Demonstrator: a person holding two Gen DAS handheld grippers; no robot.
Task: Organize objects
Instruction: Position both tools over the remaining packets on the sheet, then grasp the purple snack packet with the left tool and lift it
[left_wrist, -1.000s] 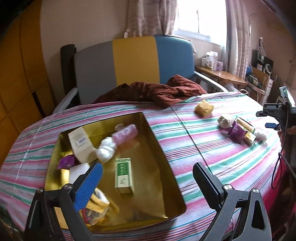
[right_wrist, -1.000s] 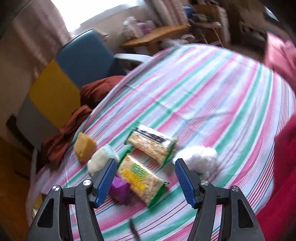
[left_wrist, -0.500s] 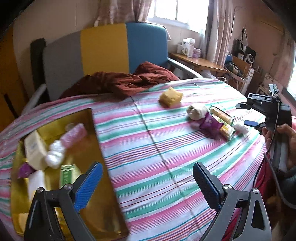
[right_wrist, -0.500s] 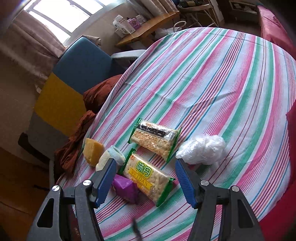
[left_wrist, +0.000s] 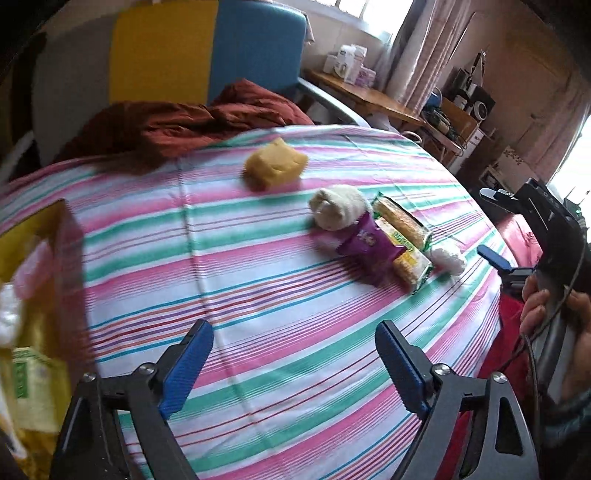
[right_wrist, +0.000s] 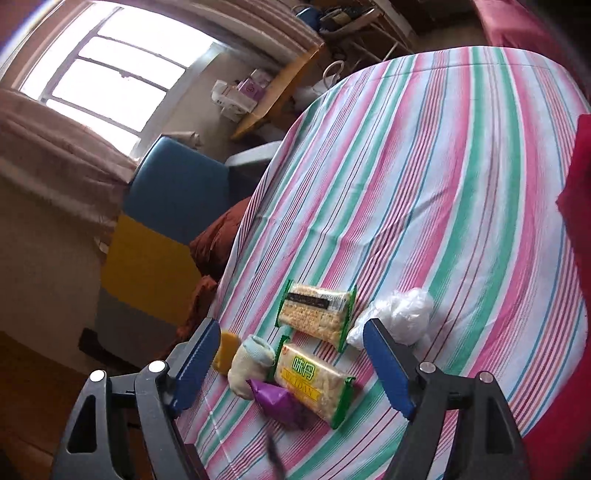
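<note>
A: Table (left_wrist: 295, 295) status?

B: Striped cloth; gold tray (left_wrist: 40, 280) at its left edge already held several items, blurred.

A: What was left?

B: Six loose, well apart from the tray: yellow block (left_wrist: 275, 164), sock (left_wrist: 338, 206), two cracker packs (right_wrist: 314, 314), purple pouch (left_wrist: 369, 243), plastic wad (right_wrist: 399, 314).

A: Jaws?

B: Left gripper (left_wrist: 295, 365) had just narrowed, right gripper (right_wrist: 291, 362) just widened; both gaped, nothing between. Judged roughly half done.

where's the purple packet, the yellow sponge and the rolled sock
purple packet (left_wrist: 369, 242), left wrist view, middle of its printed face
yellow sponge (left_wrist: 275, 164), left wrist view, top face
rolled sock (right_wrist: 248, 363), right wrist view, middle of the roll
</note>
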